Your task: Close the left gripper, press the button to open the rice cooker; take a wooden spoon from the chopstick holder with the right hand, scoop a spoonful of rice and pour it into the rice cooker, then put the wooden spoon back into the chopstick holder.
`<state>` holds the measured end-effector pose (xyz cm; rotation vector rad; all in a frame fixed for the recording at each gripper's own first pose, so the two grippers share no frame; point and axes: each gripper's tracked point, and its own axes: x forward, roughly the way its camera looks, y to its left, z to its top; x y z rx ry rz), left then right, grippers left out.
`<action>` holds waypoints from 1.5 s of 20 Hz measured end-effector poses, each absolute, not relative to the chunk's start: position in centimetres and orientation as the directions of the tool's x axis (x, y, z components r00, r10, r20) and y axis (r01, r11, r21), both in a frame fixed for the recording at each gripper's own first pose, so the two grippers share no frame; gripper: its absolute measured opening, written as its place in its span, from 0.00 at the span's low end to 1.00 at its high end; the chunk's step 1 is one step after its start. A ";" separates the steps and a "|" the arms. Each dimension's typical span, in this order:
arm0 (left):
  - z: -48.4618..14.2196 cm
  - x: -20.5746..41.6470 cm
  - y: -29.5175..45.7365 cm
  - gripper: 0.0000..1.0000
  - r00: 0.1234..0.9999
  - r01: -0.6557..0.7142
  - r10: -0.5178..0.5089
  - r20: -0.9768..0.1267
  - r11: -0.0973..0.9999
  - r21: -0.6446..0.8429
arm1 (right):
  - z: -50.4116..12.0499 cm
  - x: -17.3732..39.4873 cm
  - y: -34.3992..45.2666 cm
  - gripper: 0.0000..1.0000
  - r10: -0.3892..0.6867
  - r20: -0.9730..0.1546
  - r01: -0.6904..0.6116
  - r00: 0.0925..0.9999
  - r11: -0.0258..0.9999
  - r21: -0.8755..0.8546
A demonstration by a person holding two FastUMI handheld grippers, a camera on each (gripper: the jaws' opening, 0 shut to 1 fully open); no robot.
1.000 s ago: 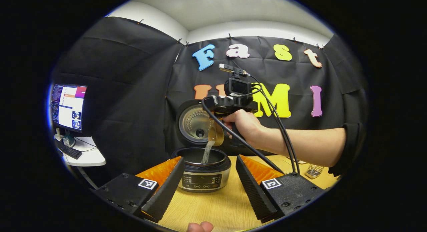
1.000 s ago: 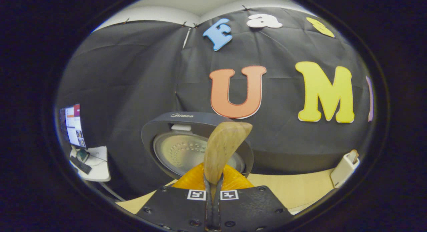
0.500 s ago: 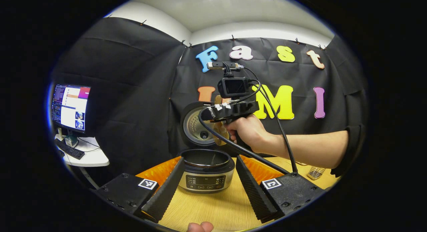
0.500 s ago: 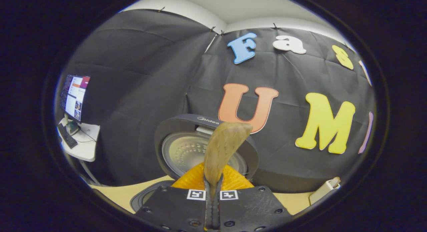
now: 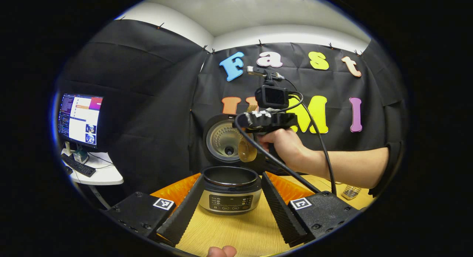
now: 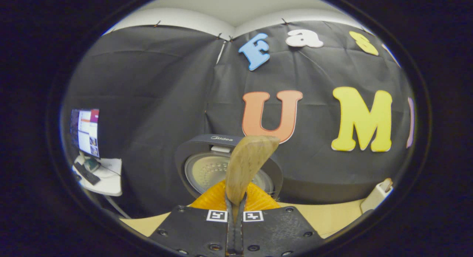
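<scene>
gripping the handle of a pale wooden spoon point(image 6: 247, 164) between both fingers, the right tool point(image 6: 235, 227) holds it in front of the raised lid point(image 6: 225, 168) of the round grey-and-silver rice cooker point(image 5: 230, 189), the bowl of the spoon reaching up past the lid's top edge in the right gripper view. in the left gripper view the same right tool point(image 5: 266, 121), held in a person's hand point(image 5: 286, 148), hovers above and just to the right of the cooker's open pot, with the spoon's bowl point(image 5: 247, 150) hanging below it against the lid's metal inner plate; no rice can be made out on it. the left tool point(image 5: 228, 209) is released, its two fingers spread wide on either side of the cooker, which stands on the light wooden desk point(image 5: 236, 231) with its control panel facing the camera. a small wire chopstick holder point(image 5: 350, 191) sits on the desk to the far right, well apart from the cooker. a lit computer monitor point(image 5: 79, 119) stands on a white side table at left.
</scene>
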<state>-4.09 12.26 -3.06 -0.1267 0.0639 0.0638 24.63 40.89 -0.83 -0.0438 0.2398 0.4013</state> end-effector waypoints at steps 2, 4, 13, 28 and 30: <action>-3.0 -4.1 12.3 0.98 0.996 -0.069 0.061 -0.067 0.990 -0.124 | 0.0 24.3 39.5 0.01 0.417 -0.241 -0.377 0.876 0.905 0.197; -2.9 -4.1 12.3 0.98 0.996 -0.073 0.066 -0.065 0.991 -0.116 | 1.0 24.3 36.8 0.01 0.415 -0.235 -0.341 0.879 0.891 0.301; -2.2 -4.3 10.0 0.98 0.996 -0.070 0.066 -0.057 0.994 -0.079 | 4.0 21.2 19.3 0.01 0.317 -0.221 -0.190 0.922 0.870 0.454; -2.3 -4.0 7.4 0.98 0.996 -0.070 0.067 -0.057 0.996 -0.062 | 2.9 13.4 -11.8 0.01 -0.072 -0.240 0.166 0.968 0.902 0.398; -2.1 -4.1 7.3 0.98 0.996 -0.077 0.074 -0.043 0.996 -0.053 | 1.4 12.7 -14.5 0.00 -0.118 -0.261 0.210 0.958 0.910 0.357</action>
